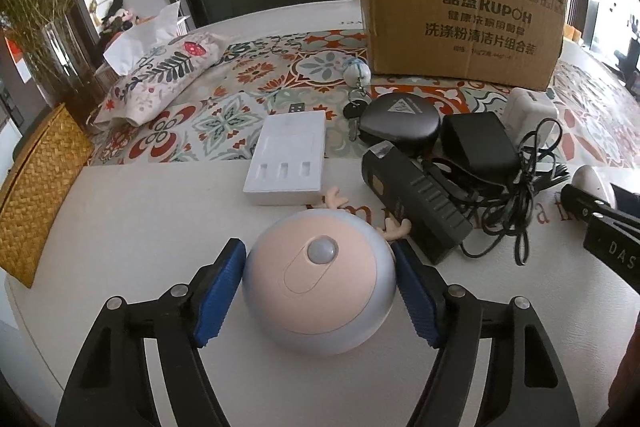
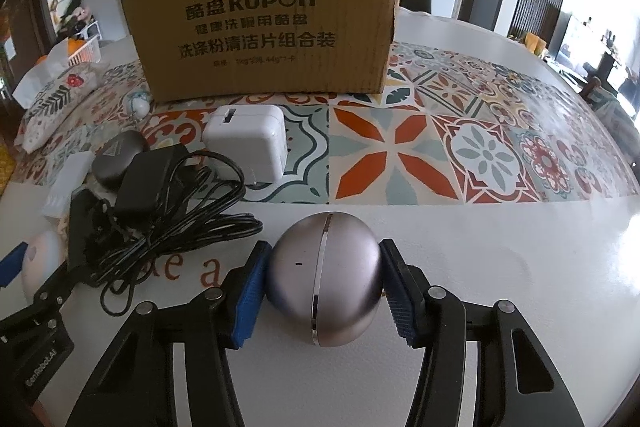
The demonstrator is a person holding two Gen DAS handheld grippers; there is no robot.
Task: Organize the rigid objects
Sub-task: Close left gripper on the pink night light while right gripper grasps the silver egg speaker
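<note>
My left gripper (image 1: 318,273) is shut on a round pink and grey night light (image 1: 318,279) with small antlers, which rests on the white table. My right gripper (image 2: 322,281) is shut on a silver egg-shaped device (image 2: 324,279), also on the table. A cardboard box (image 1: 460,15) stands upright at the back; it also shows in the right wrist view (image 2: 264,15). Between the grippers lie a black adapter with tangled cable (image 2: 160,211), a black rectangular device (image 1: 416,203), a dark rounded case (image 1: 400,123), a white charger (image 2: 246,141), a white flat box (image 1: 290,157) and keys (image 1: 356,99).
A patterned tile-print runner (image 2: 440,147) crosses the table. A floral pouch (image 1: 160,79) and tissues (image 1: 140,43) lie at the left. A woven mat (image 1: 36,195) sits at the left table edge. A vase with dried stems (image 1: 52,27) stands beyond it.
</note>
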